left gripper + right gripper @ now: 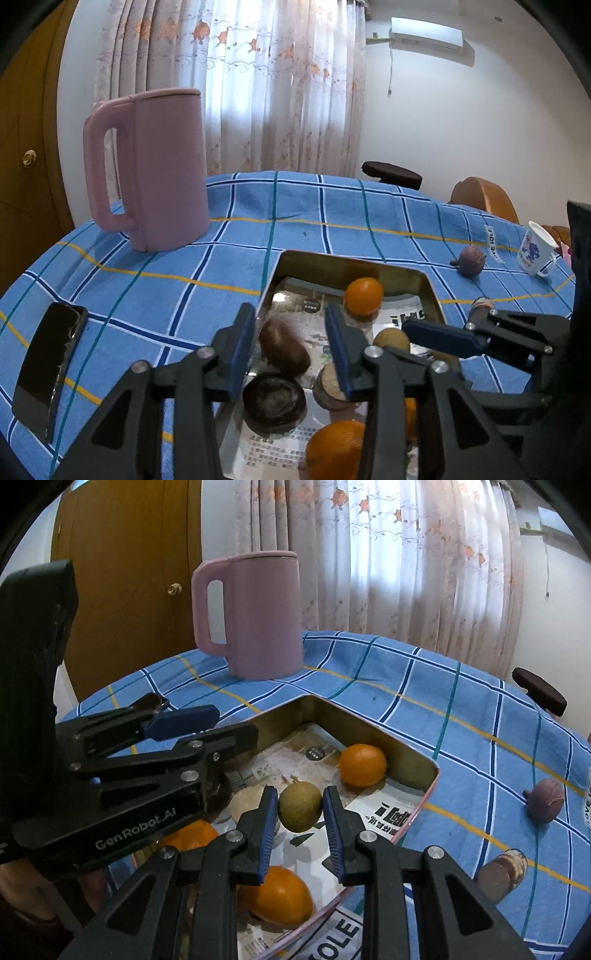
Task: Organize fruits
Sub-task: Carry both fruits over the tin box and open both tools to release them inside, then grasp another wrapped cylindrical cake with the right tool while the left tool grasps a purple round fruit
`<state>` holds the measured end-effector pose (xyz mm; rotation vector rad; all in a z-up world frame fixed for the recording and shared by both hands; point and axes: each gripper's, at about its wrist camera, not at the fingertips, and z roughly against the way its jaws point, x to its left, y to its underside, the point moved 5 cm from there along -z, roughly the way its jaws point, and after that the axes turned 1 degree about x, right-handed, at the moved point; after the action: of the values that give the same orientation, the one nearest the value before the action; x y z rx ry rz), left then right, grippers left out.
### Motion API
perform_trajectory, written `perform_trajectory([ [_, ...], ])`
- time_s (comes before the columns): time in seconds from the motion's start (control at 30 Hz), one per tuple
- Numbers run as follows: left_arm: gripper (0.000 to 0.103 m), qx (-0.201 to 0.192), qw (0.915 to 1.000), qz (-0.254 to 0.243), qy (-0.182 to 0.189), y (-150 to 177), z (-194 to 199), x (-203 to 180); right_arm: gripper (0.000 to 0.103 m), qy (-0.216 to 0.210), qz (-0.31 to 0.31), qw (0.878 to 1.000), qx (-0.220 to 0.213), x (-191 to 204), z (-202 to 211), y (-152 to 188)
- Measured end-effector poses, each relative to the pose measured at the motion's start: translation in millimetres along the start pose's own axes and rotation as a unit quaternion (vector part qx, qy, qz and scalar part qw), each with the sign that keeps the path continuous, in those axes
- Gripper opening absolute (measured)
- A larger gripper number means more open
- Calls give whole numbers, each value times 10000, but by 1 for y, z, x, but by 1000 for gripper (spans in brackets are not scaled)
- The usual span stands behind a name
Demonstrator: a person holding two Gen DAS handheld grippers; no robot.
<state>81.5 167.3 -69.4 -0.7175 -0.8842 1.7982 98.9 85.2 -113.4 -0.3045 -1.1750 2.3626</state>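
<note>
While both of my grippers hang over the shallow gold-walled metal tray (373, 734) lined with printed newspaper, the fruit sits right under them. My right gripper (300, 810) has its blue-padded jaws parted around a small round greenish-brown fruit (300, 806); the fruit lies between the pads with a sliver of gap on each side, so I read the jaws as released and not pressing on it. My left gripper (291, 341) is also released, its jaws standing apart above an oblong reddish-brown fruit (282, 349) that lies in the tray between and slightly beyond the tips, nearer the left pad; nothing is gripped. Below that fruit sits a dark, wrinkled round fruit (274, 404), and beside it a pale tan round one (330, 387). A bright orange citrus fruit (362, 765) rests in the tray's far corner against the wall, and another orange one (279, 895) lies near the tray's front edge. Outside the tray, on the blue checked tablecloth (424, 686), a purple round fruit (546, 800) lies well apart to the right. On the left gripper's black arm I can read "GenRobot.AI" in the right wrist view. A white strip on the cloth shows "LOVE" and "OLE"; the newspaper's print is too small to read. A tall pink lidded jug (155, 170) stands at the far side, a black phone (50, 373) lies at the left, and a white printed mug (535, 251) stands far right.
</note>
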Motion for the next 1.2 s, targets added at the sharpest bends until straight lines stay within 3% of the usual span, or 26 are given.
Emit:
perform_trajectory([
  [0.03,64,-29,10000,9,-44,-1,3,1,45,25,5,10000,-13,0,1,0],
  [0.1,77,-141,9998,45,-114,-4,9,1,50,74,35,9999,-104,-1,9,0],
  [0.27,82,-295,9996,-16,8,-9,21,-12,51,417,24,9984,-384,-29,50,2],
  [0.33,86,-335,9994,-60,84,-10,24,-23,51,788,-37,9964,-295,-53,61,7],
  [0.4,86,-315,9991,-177,221,-10,26,-38,52,1119,-88,9935,-200,-75,67,14],
  [0.57,86,-231,9977,-456,435,-10,25,-74,52,1412,-457,9886,263,-123,59,37],
  [0.87,88,-149,9957,-687,598,-20,23,-111,51,1070,-681,9889,768,-138,26,49],
  [0.93,92,-162,9947,-796,627,-23,22,-122,39,993,-714,9877,974,-140,20,54],
  [0.97,92,-152,9943,-843,640,-24,21,-126,38,1025,-725,9866,1045,-142,18,56],
  [1.1,92,-72,9925,-989,712,-29,14,-147,38,1122,-856,9871,757,-154,36,55],
  [1.2,92,83,9916,-984,837,-33,5,-164,38,1535,-1091,9804,585,-183,54,55],
])
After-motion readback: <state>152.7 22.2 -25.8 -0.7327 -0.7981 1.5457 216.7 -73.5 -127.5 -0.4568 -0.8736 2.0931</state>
